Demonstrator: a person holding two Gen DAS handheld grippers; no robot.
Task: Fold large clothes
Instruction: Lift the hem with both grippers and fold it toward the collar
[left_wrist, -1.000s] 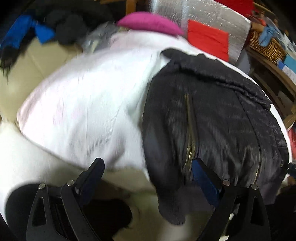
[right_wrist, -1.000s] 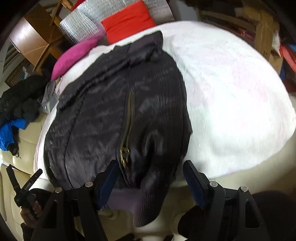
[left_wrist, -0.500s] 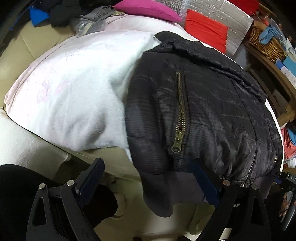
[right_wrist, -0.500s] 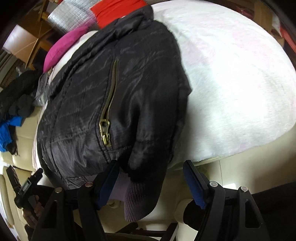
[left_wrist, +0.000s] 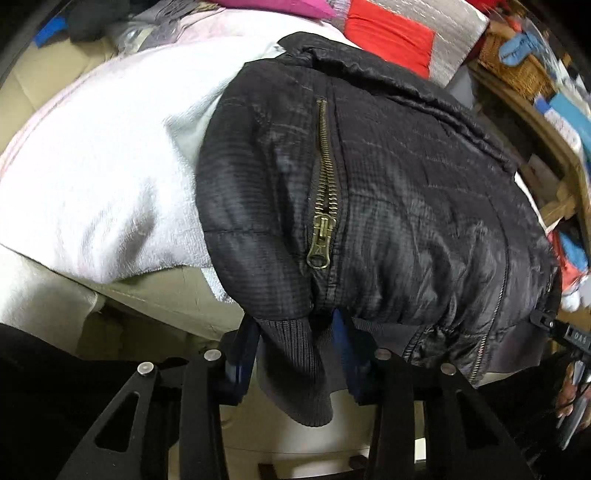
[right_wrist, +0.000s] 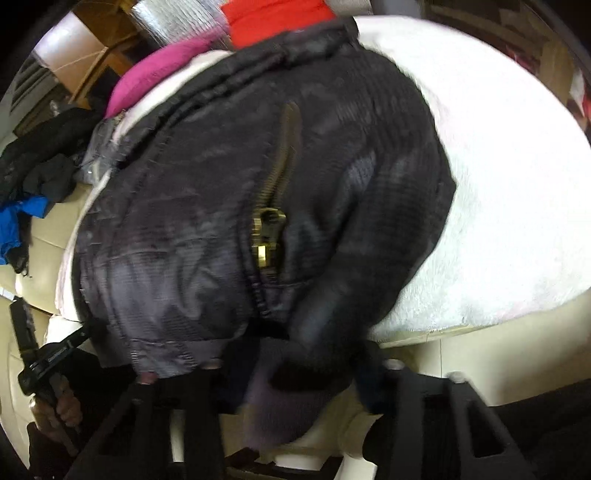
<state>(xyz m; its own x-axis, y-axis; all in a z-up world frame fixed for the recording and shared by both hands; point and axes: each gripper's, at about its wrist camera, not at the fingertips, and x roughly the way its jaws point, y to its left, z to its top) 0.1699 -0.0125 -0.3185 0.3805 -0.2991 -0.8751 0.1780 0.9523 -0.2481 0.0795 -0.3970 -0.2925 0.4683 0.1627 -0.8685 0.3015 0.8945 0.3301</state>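
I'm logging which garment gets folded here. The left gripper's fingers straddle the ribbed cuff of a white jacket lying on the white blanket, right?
Not quite: the jacket is black, not white. The left wrist view shows the left gripper with its fingers either side of the ribbed cuff, and the jacket lying on the white blanket.

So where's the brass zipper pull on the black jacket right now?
In the left wrist view the zipper pull sits near centre on the black jacket, just above the ribbed cuff that hangs between the left gripper fingers, right of the white blanket.
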